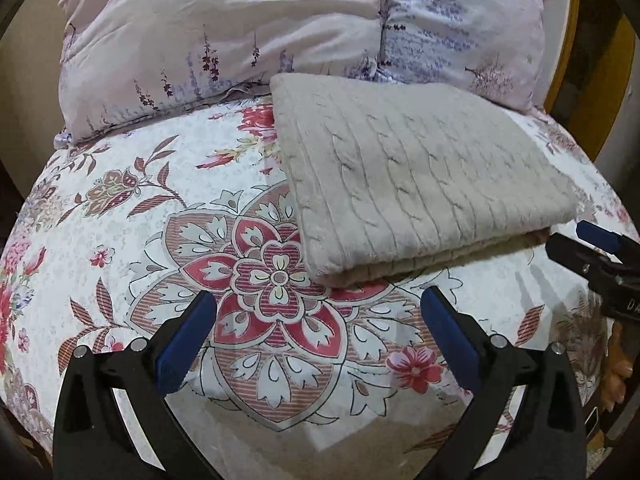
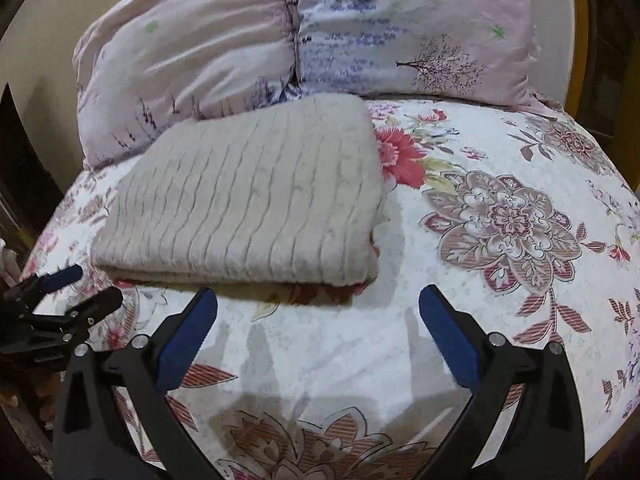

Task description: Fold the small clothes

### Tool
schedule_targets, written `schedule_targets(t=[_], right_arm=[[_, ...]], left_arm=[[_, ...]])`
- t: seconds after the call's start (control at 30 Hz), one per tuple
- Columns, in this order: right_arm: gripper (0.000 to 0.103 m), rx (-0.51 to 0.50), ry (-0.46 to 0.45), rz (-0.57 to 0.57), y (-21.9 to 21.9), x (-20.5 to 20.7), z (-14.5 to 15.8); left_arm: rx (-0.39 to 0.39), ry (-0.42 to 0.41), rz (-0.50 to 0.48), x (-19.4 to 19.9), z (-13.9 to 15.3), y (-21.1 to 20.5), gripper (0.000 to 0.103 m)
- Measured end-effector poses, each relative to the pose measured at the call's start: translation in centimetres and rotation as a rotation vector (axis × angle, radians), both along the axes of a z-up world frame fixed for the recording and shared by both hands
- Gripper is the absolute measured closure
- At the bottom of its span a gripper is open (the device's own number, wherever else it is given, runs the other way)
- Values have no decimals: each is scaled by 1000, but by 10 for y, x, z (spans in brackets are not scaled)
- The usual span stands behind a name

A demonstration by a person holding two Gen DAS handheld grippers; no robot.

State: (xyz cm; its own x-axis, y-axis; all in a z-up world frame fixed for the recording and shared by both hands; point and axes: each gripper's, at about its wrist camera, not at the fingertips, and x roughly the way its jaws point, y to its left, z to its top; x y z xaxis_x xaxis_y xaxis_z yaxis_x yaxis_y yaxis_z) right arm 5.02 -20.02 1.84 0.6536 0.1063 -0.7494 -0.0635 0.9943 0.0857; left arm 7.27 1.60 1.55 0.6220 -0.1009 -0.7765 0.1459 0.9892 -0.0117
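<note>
We see the sweater lying folded into a neat grey rectangle on the flowered bedspread, its far edge touching the pale pink pillow at the far side of the bed. Our left gripper is spread wide and empty over the bedspread, just near of the sweater's near left corner. Our right gripper is likewise wide apart and holds nothing, just near of the sweater's near right corner.
</note>
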Motion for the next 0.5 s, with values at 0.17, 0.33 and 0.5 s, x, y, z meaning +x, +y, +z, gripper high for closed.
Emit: schedule_targets(t=[0.17,0.33,0.5], right_arm=[[2,-41,28,12,12,1,-7],[2,-41,58,11,16,2,-13],[2,-71,71,1,20,3,-17]], left_arm=[[14,34,5,4,-3,-6,1],[33,61,2,7,-7,-12,1],[37,70,6,9,-9,-14,1]])
